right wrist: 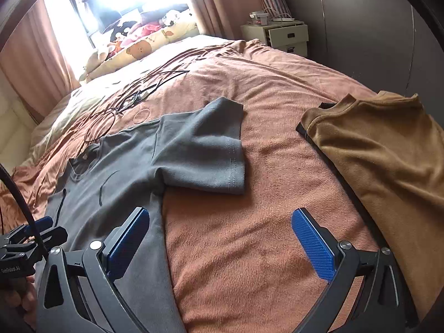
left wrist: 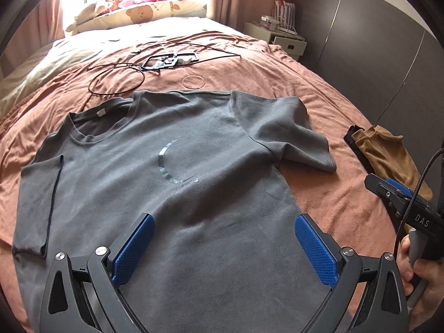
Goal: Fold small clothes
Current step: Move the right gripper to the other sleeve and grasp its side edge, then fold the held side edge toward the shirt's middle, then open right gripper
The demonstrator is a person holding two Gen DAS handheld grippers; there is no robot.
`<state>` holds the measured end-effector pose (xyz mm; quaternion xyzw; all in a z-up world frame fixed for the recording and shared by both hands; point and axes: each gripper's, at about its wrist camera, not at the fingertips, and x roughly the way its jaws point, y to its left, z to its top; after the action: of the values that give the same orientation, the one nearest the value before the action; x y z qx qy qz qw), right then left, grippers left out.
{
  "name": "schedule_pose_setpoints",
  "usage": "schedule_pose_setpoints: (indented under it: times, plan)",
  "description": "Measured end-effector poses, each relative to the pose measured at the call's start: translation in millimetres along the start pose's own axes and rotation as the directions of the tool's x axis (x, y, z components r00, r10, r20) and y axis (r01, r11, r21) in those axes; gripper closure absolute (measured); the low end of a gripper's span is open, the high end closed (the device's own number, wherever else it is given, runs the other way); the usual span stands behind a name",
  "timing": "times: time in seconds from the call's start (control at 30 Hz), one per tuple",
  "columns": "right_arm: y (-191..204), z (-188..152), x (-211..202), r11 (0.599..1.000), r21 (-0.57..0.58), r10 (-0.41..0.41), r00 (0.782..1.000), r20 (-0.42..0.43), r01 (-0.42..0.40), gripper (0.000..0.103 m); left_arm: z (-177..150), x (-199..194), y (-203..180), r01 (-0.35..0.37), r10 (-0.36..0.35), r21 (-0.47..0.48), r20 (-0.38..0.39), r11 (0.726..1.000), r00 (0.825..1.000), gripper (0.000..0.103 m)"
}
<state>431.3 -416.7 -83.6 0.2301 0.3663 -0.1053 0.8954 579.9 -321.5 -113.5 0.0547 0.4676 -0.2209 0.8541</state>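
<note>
Two grippers hang over the bed (left wrist: 319, 194), both empty with jaws spread wide. Farthest left, the grey T-shirt's (left wrist: 172, 183) left sleeve (left wrist: 38, 202) lies flat with its hem near the bed's edge; the neckline (left wrist: 97, 127) points away toward the black cable (left wrist: 116, 80) and pillows. The left gripper (left wrist: 222, 249) hovers above the shirt's lower body, touching nothing. The shirt lies face up, spread on the pinkish-brown blanket, and looks thin, soft and light; it should drape and slide easily, so pinching a hem or shoulder seam seems safest. Its right sleeve (right wrist: 205, 152) is crumpled and partly doubled. The right gripper (right wrist: 219, 247) straddles the shirt's side edge and bare blanket. Farthest right lies a folded tan garment (right wrist: 383, 161), well apart.
</note>
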Motion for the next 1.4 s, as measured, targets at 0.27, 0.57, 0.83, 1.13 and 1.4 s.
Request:
schedule_pose_setpoints:
  times: [0.27,0.57,0.83,1.13,1.4]
  plan:
    - [-25.3,-3.6,53.4,0.985,0.124,0.126,0.992,-0.004,-0.124,0.018,21.5,46.7,-1.4,0.018,-0.017,0.011,-0.036,1.0,0.999,0.043]
    - [-55.8,13.9,100.4,0.932,0.285,0.25,0.966,-0.063,-0.223,0.024,37.4,95.3,3.4,0.107,-0.109,-0.034,-0.055,0.994,0.993,0.073]
    - [-81.8,25.5,116.9,0.887,0.373,0.316,0.947,-0.062,-0.272,0.069,43.6,125.8,2.0,0.111,-0.115,-0.051,-0.078,0.992,0.99,0.074]
    - [-103.9,22.2,86.6,0.869,0.444,0.261,0.964,-0.042,-0.216,0.073,43.8,139.2,-2.7,0.087,-0.092,-0.056,-0.101,0.995,0.991,0.075]
    - [-105.3,2.1,87.1,0.757,0.564,0.424,0.905,-0.042,-0.328,0.019,47.3,143.0,-1.9,0.078,-0.087,-0.084,-0.11,0.993,0.99,0.075]
